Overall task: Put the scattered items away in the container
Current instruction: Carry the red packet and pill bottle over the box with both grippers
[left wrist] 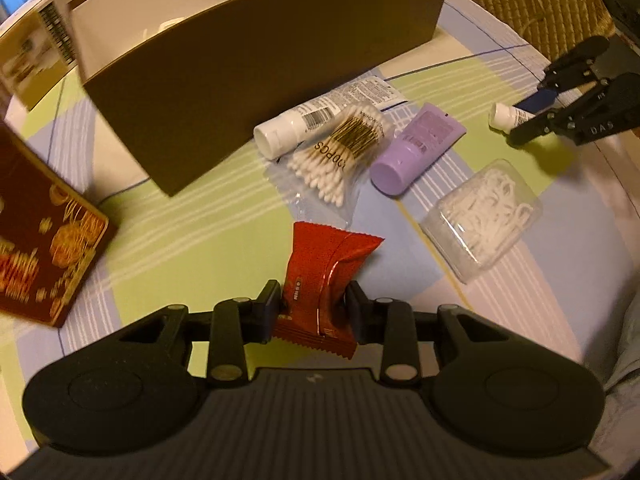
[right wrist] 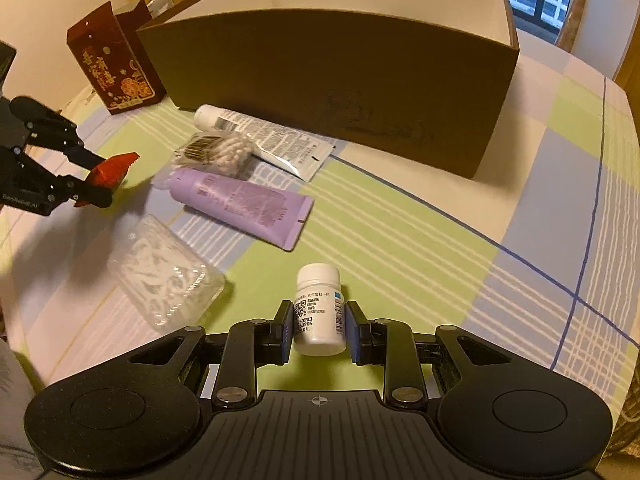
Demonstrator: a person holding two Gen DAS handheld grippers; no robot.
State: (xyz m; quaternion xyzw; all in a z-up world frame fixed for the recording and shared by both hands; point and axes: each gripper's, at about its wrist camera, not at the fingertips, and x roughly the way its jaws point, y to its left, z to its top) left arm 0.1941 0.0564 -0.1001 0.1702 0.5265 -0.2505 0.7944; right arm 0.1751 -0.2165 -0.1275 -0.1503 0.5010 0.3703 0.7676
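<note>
The brown box (right wrist: pixel 328 92), open-topped and stiff-walled, stands at the far side of the tabletop (right wrist: pixel 440 264) and serves as the container. Just in front of it lie a white tube (left wrist: pixel 296 128), a bag of cotton swabs (left wrist: pixel 340 152), a purple tube (left wrist: pixel 416 148) and a clear case of floss picks (left wrist: pixel 480 216); the tubes look soft and squeezable, best taken across the body, while the case seems light, rigid and slick, best taken across its short sides. The left tool (left wrist: pixel 314 304) is closed narrow on a red sachet (left wrist: pixel 324 280), a crinkly, light foil pack likely to slip unless pinched mid-body, as here. The right tool (right wrist: pixel 318 326) clamps a small white bottle (right wrist: pixel 319 312) across its labelled barrel: hard, smooth, round, so it may roll between the pads.
</note>
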